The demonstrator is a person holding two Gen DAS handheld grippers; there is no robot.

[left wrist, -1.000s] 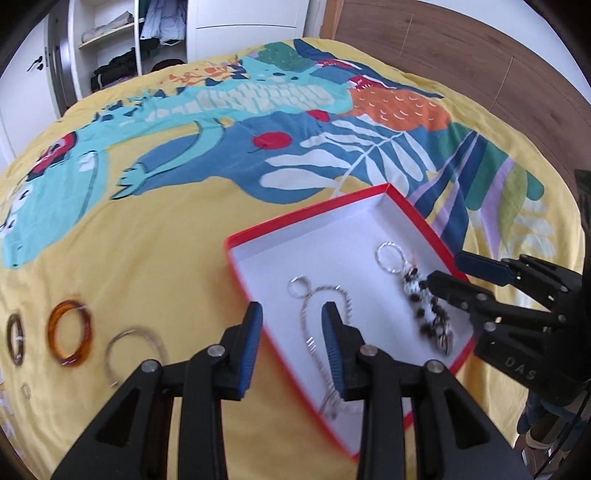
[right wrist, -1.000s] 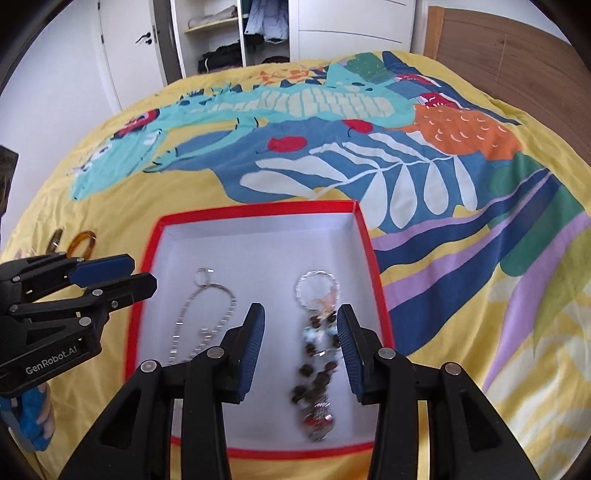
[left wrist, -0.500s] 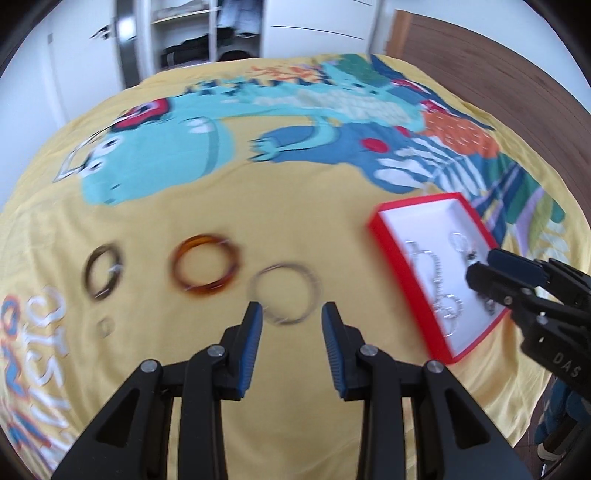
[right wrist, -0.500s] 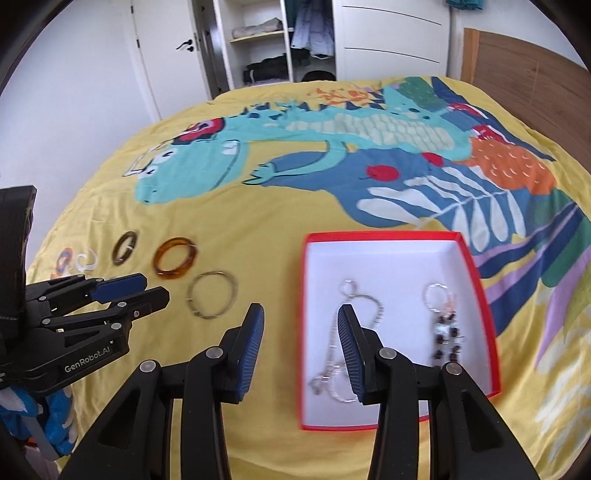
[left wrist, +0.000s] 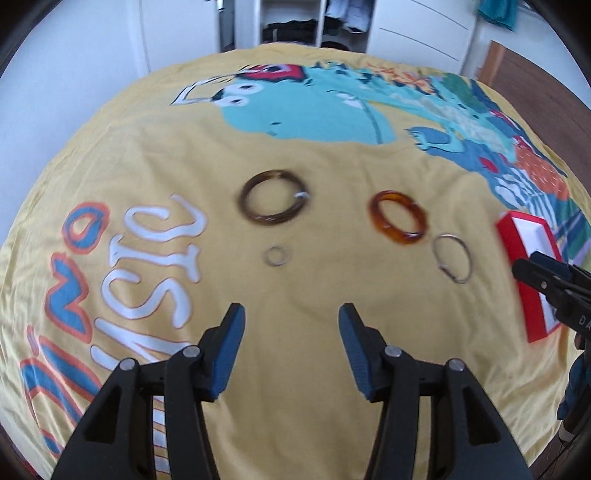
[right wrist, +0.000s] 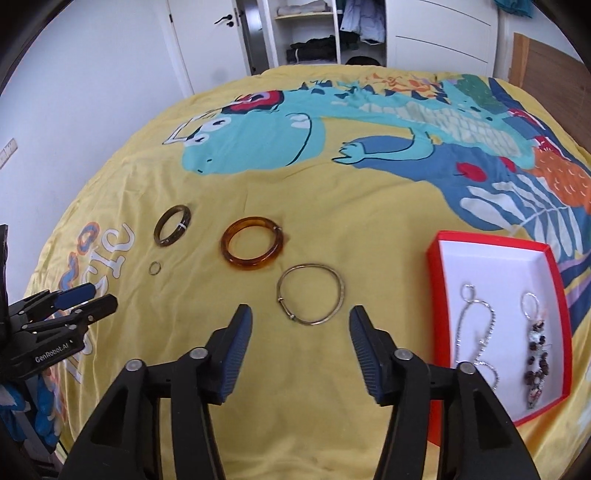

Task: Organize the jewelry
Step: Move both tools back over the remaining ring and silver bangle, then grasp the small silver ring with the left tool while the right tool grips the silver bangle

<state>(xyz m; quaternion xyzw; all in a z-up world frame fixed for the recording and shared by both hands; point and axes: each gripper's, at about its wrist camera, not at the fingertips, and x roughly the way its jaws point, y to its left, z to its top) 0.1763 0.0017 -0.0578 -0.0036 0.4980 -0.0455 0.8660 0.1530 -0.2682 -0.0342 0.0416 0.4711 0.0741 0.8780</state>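
On the yellow bedspread lie a dark brown bangle point(left wrist: 272, 198) point(right wrist: 173, 230), an amber bangle point(left wrist: 399, 217) point(right wrist: 252, 248), a thin silver bangle point(left wrist: 453, 258) point(right wrist: 311, 294) and a small silver ring point(left wrist: 277, 255) point(right wrist: 155, 267). A red box point(right wrist: 495, 243) point(left wrist: 532, 314) with a white inside holds a silver chain point(right wrist: 474, 325) and a beaded piece point(right wrist: 535, 354). My left gripper point(left wrist: 291, 325) is open and empty, just short of the small ring. My right gripper point(right wrist: 301, 328) is open and empty, just short of the silver bangle.
The bed has a dinosaur-print cover point(right wrist: 332, 122). An open wardrobe point(right wrist: 314, 33) and a white door stand beyond the bed. A wooden headboard point(right wrist: 554, 70) is at the right. The left gripper also shows at the left edge of the right wrist view point(right wrist: 55, 317).
Both grippers have swung left, away from the red box and toward the loose bangles. Both jaws have opened wider. The left view is blurred by motion.
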